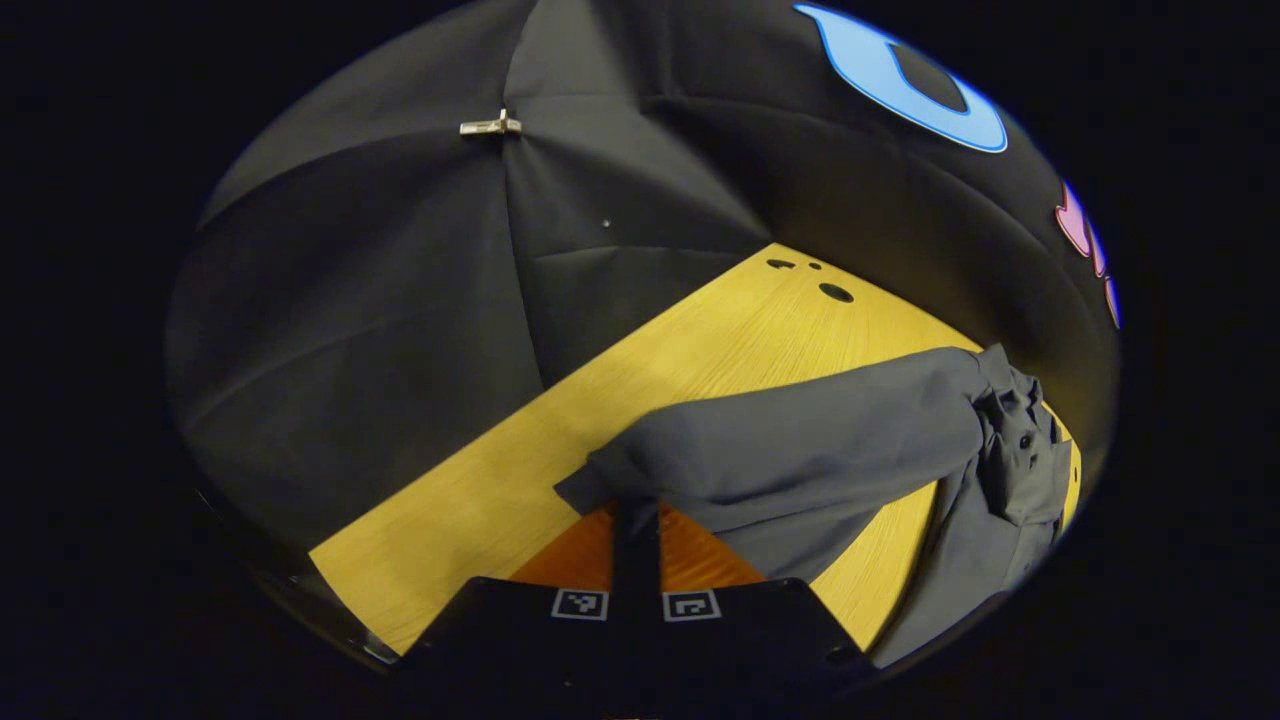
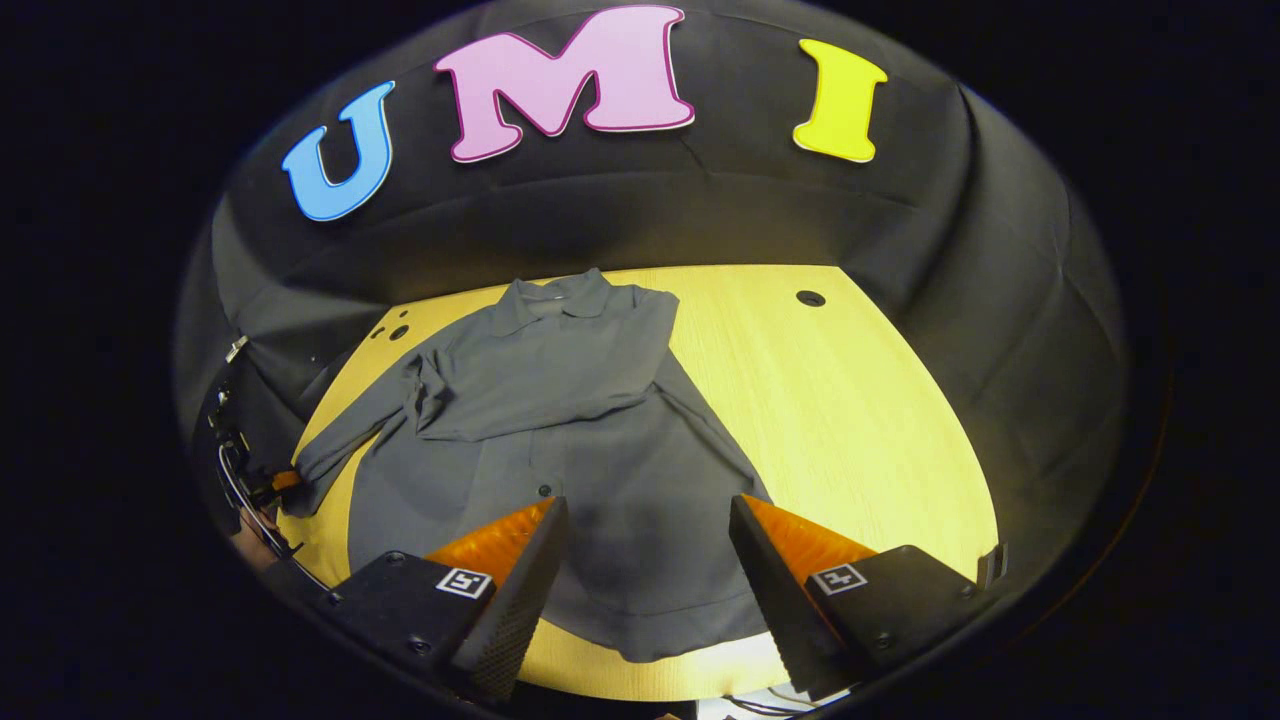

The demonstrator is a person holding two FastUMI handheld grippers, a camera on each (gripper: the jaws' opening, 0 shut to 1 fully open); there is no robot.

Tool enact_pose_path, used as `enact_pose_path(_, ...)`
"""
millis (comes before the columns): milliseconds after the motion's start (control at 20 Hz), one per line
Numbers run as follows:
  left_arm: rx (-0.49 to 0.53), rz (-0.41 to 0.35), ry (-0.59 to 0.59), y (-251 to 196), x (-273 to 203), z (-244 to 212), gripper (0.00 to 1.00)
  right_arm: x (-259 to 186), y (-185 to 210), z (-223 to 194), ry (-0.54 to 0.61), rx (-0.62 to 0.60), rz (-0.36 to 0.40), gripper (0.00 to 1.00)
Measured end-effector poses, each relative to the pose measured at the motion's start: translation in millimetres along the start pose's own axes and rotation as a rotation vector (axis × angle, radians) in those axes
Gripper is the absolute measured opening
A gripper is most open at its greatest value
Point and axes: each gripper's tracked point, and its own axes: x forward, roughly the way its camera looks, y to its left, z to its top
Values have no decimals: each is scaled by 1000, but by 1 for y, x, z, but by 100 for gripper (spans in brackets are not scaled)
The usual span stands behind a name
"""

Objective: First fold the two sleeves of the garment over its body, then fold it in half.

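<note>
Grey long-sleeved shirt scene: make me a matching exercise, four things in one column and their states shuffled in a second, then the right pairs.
Things:
1. left gripper
2. right gripper
3. one sleeve of the grey long-sleeved shirt
4. other sleeve

States:
A. folded across the shirt's body
B. fingers spread apart above the hem
C. stretched out sideways over the yellow wooden table
D. fingers closed on a sleeve cuff

Pairs: 1-D, 2-B, 3-C, 4-A

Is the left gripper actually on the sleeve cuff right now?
Touching. In the left gripper view the left gripper is shut on the sleeve cuff, the grey fabric pinched between its closed fingers above the table.
</note>
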Motion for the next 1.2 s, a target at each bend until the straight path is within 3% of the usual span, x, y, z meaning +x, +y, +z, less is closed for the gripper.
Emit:
enact_pose_path(300, -56, -126, -120, -74, -39, 75, 6, 23, -20, 6, 0, 15, 2, 100)
enact_pose_path(400, -51, -178, -162, -104, -55, 99, 2, 28, -30, 5, 4, 24, -7, 100)
enact_pose_path(600, 0, -308, -208, -188, -78, 122, 5, 33, -47, -2, 23, 49, -17, 100)
enact_pose_path(700, 86, -344, -223, -228, -86, 122, 2, 34, -56, -5, 26, 63, -19, 99)
enact_pose_path(850, 207, -434, -229, -298, -102, 104, 5, 38, -68, -10, 34, 83, -27, 99)
enact_pose_path(1200, 312, -673, -176, -450, -143, 44, 5, 50, -86, -31, 66, 142, -23, 99)
